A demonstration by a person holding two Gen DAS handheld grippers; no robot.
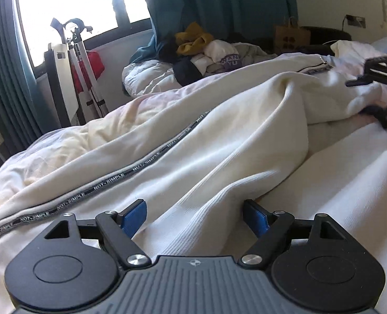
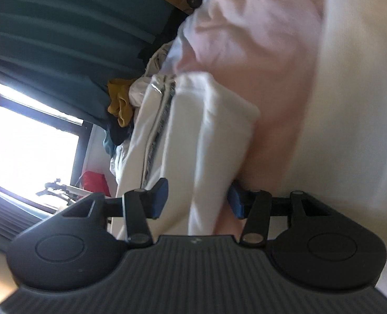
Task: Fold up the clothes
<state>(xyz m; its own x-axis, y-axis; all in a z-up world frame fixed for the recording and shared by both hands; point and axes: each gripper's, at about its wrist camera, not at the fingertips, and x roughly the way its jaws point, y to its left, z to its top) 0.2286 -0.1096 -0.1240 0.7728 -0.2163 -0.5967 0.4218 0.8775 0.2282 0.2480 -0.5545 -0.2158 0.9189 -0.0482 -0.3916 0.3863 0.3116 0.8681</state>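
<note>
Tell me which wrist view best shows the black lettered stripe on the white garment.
Left wrist: the black lettered stripe runs sharp and legible along the white garment. In the right wrist view the stripe is a blurred, foreshortened sliver, its lettering unreadable.

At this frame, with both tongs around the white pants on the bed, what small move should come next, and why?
Probably shut the left tongs on the ribbed cuff of the white cotton pants with the black lettered side stripe. Their blue pads stand apart either side of the cuff, not pinching it. The right tongs likewise straddle a bunched fold at the other end, so the cloth cannot be lifted until it is gripped.
</note>
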